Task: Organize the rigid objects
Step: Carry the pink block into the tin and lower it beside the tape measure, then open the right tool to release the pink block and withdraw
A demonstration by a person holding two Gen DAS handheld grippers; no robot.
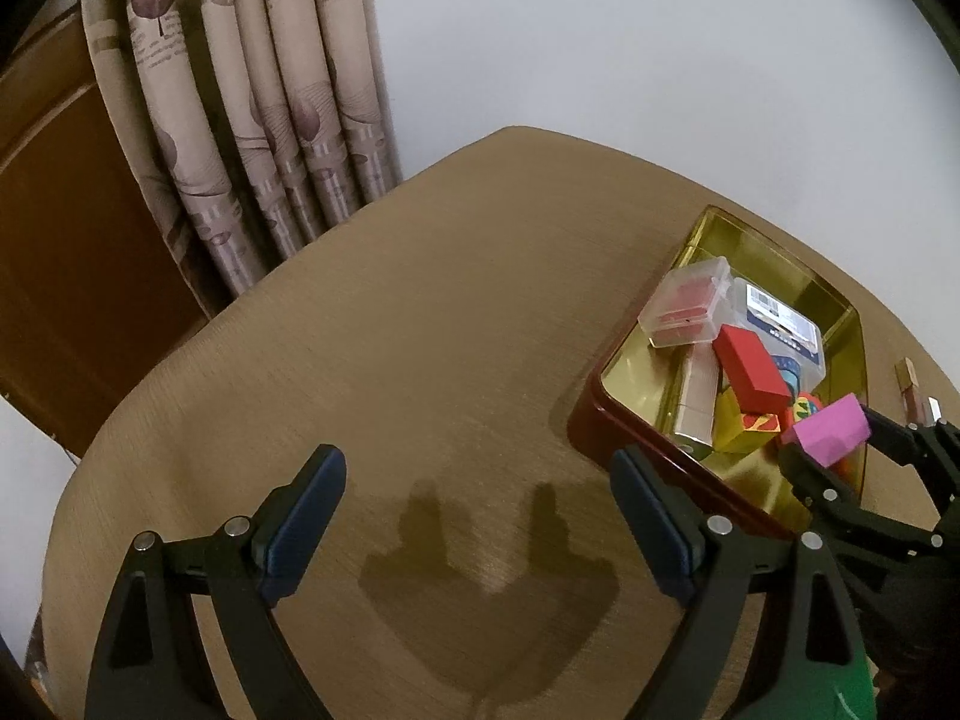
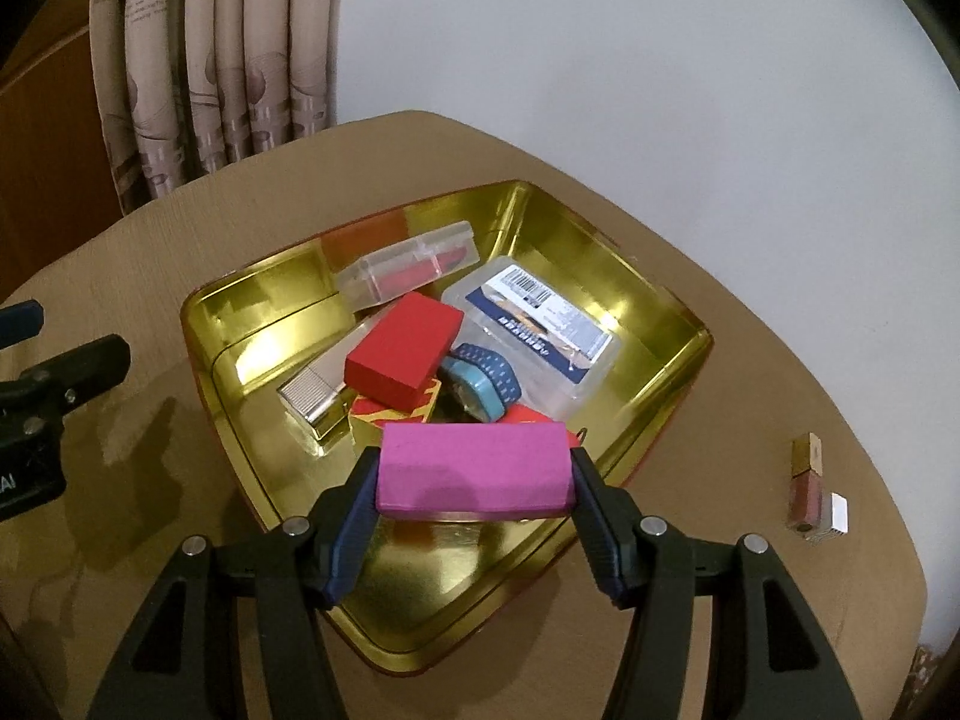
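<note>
The right gripper is clenching a pink rectangular block by its two ends, the dark blue pads pressing flat against them, and is holding it above the near part of a gold-lined metal tin with a dark red outer wall. Just past the pink block, inside the tin, a red rectangular block is lying tilted on a yellow and red patterned block and a silvery ribbed case, while rolls of blue patterned tape are sitting beside them. Farther in, a clear plastic box with a barcode label and a small clear case with red contents are crowding the middle of the tin. Right of this gripper, a small gold-capped cosmetic bottle is lying on the tan wooden table, touching a small white piece. The left gripper is hanging released over bare table left of the tin, jaws standing wide with nothing between them. Beyond the table, a beige patterned curtain is hanging beside a white wall.
</note>
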